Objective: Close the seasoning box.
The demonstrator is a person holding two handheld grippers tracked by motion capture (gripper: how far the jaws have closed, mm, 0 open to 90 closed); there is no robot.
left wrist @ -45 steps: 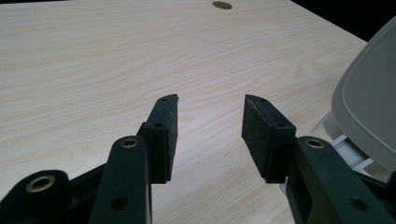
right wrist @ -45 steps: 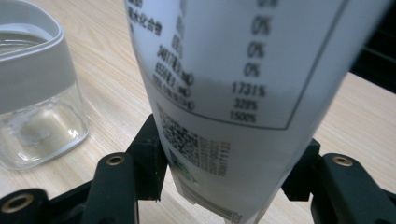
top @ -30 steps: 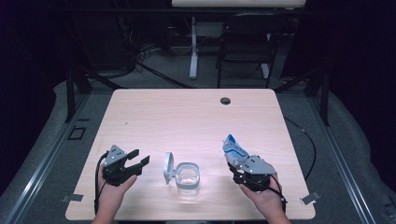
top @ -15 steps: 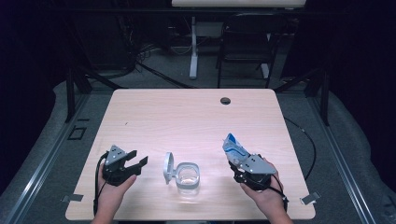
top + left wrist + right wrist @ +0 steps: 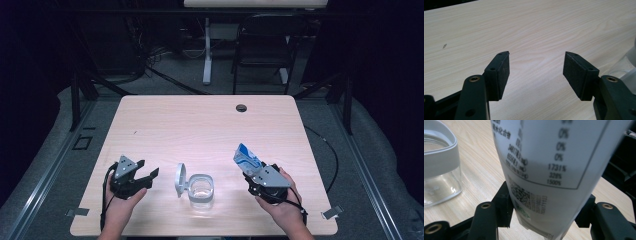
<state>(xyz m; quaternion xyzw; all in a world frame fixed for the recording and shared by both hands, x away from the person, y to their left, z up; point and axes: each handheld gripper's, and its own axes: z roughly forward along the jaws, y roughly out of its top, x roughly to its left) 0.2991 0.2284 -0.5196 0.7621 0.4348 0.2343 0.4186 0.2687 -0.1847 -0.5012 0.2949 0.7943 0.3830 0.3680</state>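
A clear jar (image 5: 201,189) with a grey rim stands near the table's front edge, its hinged lid (image 5: 180,179) flipped up on its left. Left of it, my left gripper (image 5: 148,168) is open; its jaws have just been opening, with nothing between them, over bare wood in the left gripper view (image 5: 536,67). The jar's edge (image 5: 630,62) shows at that view's right. My right gripper (image 5: 250,172) is to the right of the jar, shut on a blue and white packet (image 5: 246,159) that sticks up and away from it. The printed packet (image 5: 549,165) sits between its jaws, with the jar (image 5: 439,170) to the left.
The wooden table (image 5: 210,130) has a black cable hole (image 5: 241,107) near its far edge. A dark chair (image 5: 262,55) and a white stand leg (image 5: 206,50) are on the floor beyond it. Tape marks (image 5: 332,212) lie by the front corners.
The left gripper's jaws stand a little wider apart than before. Both hands, the packet and the jar keep their places.
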